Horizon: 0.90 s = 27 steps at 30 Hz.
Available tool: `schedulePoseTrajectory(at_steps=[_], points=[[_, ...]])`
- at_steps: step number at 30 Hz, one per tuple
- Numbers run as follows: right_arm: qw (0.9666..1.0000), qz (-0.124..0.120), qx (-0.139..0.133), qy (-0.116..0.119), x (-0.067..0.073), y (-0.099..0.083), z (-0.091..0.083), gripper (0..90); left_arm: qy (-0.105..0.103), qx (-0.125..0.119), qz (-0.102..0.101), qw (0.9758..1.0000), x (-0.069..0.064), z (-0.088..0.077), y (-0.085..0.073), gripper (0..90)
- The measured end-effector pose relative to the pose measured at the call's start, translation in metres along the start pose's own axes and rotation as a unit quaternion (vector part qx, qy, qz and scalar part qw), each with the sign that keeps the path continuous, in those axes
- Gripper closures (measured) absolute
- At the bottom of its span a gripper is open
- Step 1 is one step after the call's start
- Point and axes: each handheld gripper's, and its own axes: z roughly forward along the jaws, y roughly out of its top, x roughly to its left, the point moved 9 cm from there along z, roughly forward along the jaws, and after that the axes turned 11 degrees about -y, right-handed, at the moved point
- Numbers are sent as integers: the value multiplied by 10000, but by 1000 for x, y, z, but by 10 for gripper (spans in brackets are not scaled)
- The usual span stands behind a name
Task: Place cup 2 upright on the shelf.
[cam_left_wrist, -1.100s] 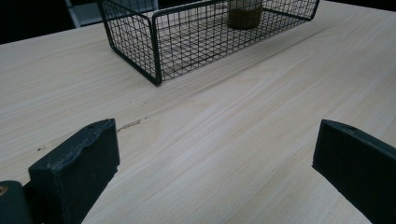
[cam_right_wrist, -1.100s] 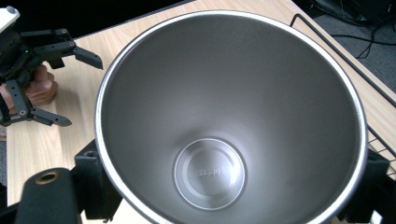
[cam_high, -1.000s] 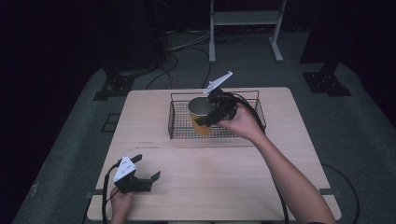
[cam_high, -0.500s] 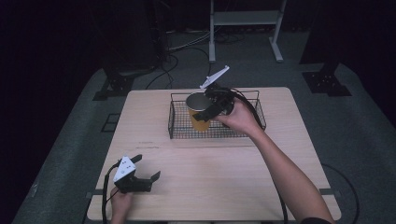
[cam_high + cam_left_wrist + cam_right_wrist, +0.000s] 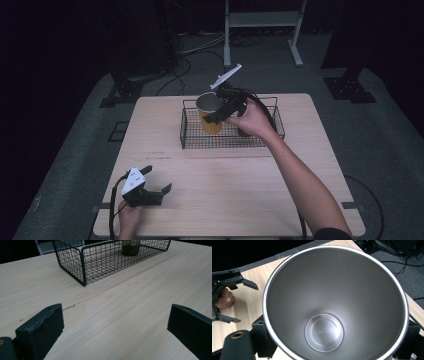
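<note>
R gripper (image 5: 216, 116) pinches a yellow-walled cup w/ brushed steel inside (image 5: 210, 114), jaws pressed on opposite sides of its wall. Cup hangs upright over the black wire-mesh basket (image 5: 190, 135) at table's 12 o'clock. Interior is smooth, conical, w/ a stamped round base (image 5: 324, 332) and thin polished rim. Basket: rectangular, fine grid, thicker rod frame. L gripper (image 5: 159, 194) rests at 7 o'clock on the pale wood-grain table (image 5: 240, 185), matte black jaws spread wide, nothing btw them.
</note>
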Motion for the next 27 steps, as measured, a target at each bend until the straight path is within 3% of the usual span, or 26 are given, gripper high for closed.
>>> schedulePoseTrajectory(at_steps=[20, 27], points=[[9995, 207, 138, -177, -19, 12, 25, 149, -13, -9, -8, 10000, 0, 0, 0, 0], [9984, 431, 237, -267, -30, 8, 40, 149, -8, 1, 0, 10000, 0, -1, 0, 0]])
